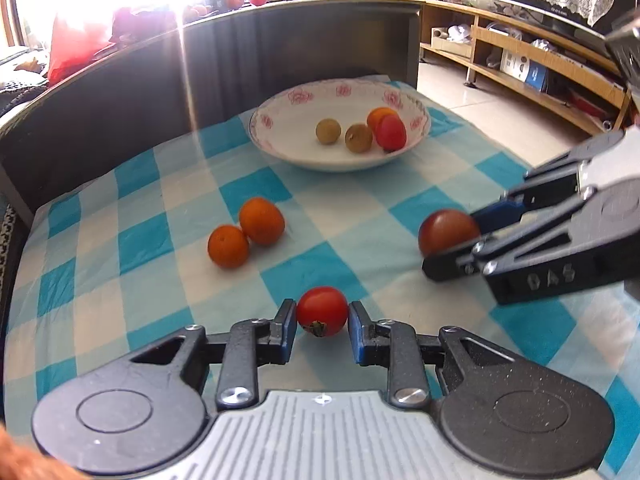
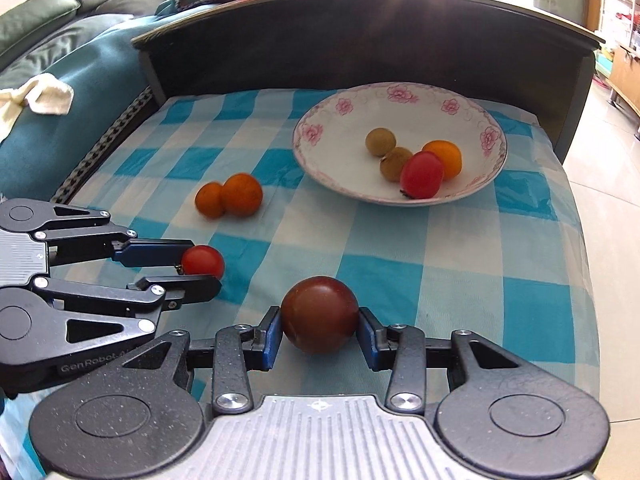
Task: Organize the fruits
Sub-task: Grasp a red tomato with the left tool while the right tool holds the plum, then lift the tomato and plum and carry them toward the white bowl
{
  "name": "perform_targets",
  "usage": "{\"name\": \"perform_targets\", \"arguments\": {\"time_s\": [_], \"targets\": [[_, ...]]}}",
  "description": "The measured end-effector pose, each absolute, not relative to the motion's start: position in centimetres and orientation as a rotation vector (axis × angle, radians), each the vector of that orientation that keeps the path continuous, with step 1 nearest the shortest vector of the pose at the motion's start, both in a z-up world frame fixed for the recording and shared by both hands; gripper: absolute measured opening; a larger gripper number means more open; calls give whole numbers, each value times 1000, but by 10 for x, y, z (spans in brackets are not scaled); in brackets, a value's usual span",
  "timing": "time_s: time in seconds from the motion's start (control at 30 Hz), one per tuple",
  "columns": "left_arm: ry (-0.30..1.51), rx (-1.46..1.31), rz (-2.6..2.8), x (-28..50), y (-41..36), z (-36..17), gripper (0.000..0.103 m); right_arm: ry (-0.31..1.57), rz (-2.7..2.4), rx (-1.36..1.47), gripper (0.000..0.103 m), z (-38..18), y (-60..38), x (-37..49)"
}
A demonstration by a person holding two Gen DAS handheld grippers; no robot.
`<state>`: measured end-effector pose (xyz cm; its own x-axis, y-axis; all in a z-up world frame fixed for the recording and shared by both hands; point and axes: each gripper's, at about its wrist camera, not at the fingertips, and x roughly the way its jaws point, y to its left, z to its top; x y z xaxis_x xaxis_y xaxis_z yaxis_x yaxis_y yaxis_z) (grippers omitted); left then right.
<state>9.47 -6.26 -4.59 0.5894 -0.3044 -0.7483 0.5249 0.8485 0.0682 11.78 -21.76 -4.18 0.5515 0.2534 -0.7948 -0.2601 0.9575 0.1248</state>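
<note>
My left gripper (image 1: 322, 314) is shut on a small red tomato (image 1: 322, 308) just above the blue-checked cloth. From the right wrist view it shows at the left, left gripper (image 2: 202, 266) pinching the red tomato (image 2: 204, 261). My right gripper (image 2: 320, 322) is shut on a larger dark red-brown tomato (image 2: 320, 312); in the left wrist view the right gripper (image 1: 450, 242) holds this dark tomato (image 1: 444, 228) at the right. Two small oranges (image 1: 244, 234) (image 2: 230, 200) lie touching on the cloth. A white flowered bowl (image 1: 288, 120) (image 2: 320, 152) further back holds two brownish round fruits, an orange and a red tomato.
A dark curved board (image 1: 280, 48) walls the far side of the cloth. The cloth's right edge drops to a tiled floor (image 2: 608, 168). A blue-covered sofa (image 2: 72, 92) lies to the left, wooden shelves (image 1: 520, 64) to the far right.
</note>
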Motion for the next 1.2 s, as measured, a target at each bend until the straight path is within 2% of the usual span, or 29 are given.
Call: {"name": "perform_targets", "arguments": {"time_s": [0.6, 1.13, 1.2], "targets": [[738, 293, -507, 88, -47, -58, 51, 899, 333, -25, 42, -42, -221, 111], [755, 277, -511, 90, -47, -57, 50, 907, 316, 19, 43, -44, -228, 113], [763, 271, -508, 90, -48, -56, 46, 909, 314, 19, 43, -44, -228, 112]]}}
